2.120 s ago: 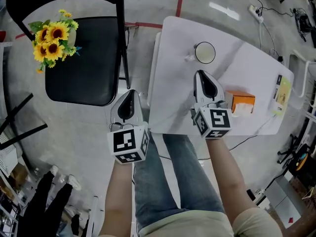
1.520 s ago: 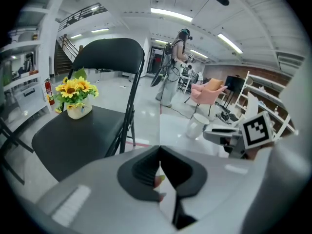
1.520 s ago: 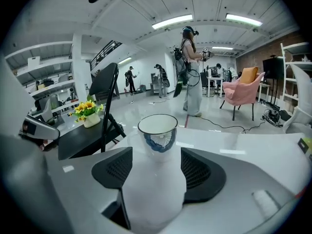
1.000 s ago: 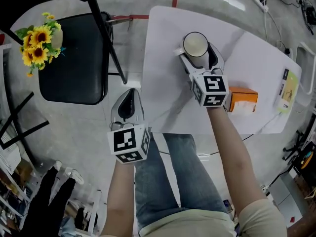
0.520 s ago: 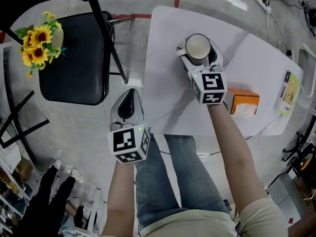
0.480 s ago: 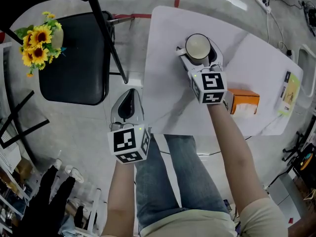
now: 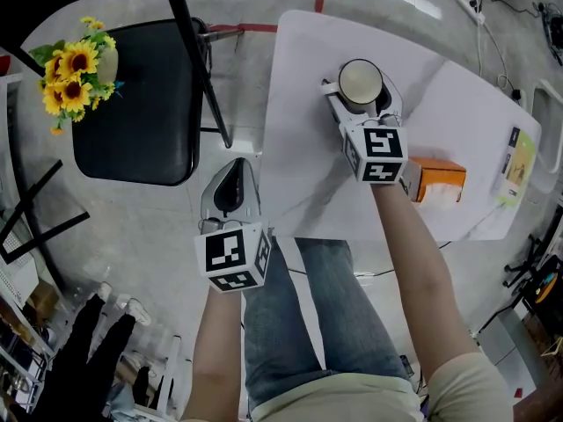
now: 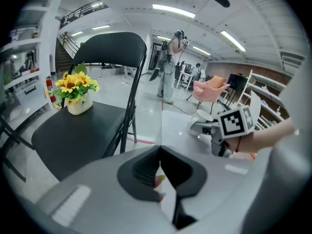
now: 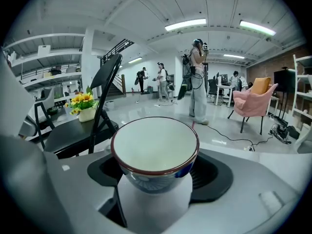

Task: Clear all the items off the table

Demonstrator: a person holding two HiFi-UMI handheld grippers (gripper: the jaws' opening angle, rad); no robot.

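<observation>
1. Right claw point(image 7: 361, 95) grips the bowl point(image 7: 360, 79) by its sides, at the far middle of the white surface point(image 7: 299, 148); likely for lifting away; whether the bowl touches the surface is unclear.
2. Left claw point(image 7: 231, 170) is closed and empty, off the surface's left edge, out of the way.
3. Orange box point(image 7: 437, 181) lies uncleared, just right of the right claw.

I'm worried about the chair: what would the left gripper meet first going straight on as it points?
Probably the floor between chair and table. The chair's leg stands just left of that line, and depth is unclear.
</observation>
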